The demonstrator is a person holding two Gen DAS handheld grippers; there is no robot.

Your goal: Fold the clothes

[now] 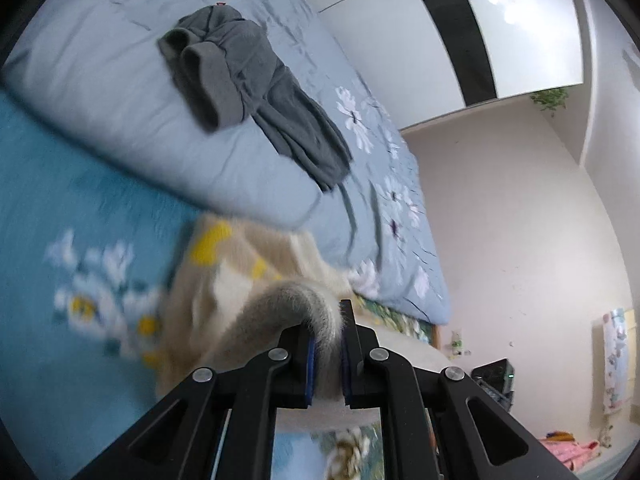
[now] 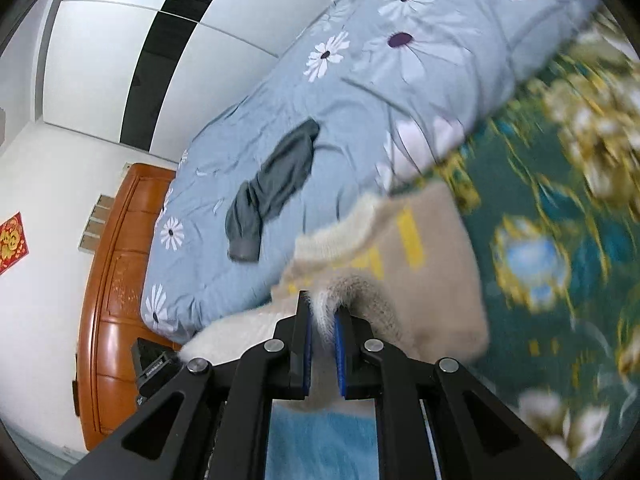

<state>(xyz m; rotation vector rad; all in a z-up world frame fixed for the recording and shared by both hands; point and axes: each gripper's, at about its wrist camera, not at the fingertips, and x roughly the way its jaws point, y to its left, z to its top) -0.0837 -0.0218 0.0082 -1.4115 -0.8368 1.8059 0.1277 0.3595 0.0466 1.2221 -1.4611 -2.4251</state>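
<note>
A fuzzy beige sweater (image 1: 240, 280) with yellow marks lies partly lifted over the teal flowered bedspread (image 1: 60, 208). My left gripper (image 1: 328, 320) is shut on a fold of its fuzzy edge, the blue pads pressing the fabric. In the right wrist view the same beige sweater (image 2: 432, 256) hangs from my right gripper (image 2: 322, 312), which is shut on another fuzzy fold. A dark grey garment (image 1: 248, 92) lies crumpled on the light blue duvet (image 1: 100, 80), and the grey garment (image 2: 276, 188) shows again beyond the sweater in the right wrist view.
The light blue flowered duvet (image 2: 360, 92) is bunched along the bed. A wooden headboard (image 2: 116, 280) stands at the left in the right wrist view. White wardrobe doors (image 1: 400, 60) and a pale wall (image 1: 520, 220) rise behind the bed. Pink cloth (image 1: 568, 448) lies on the floor.
</note>
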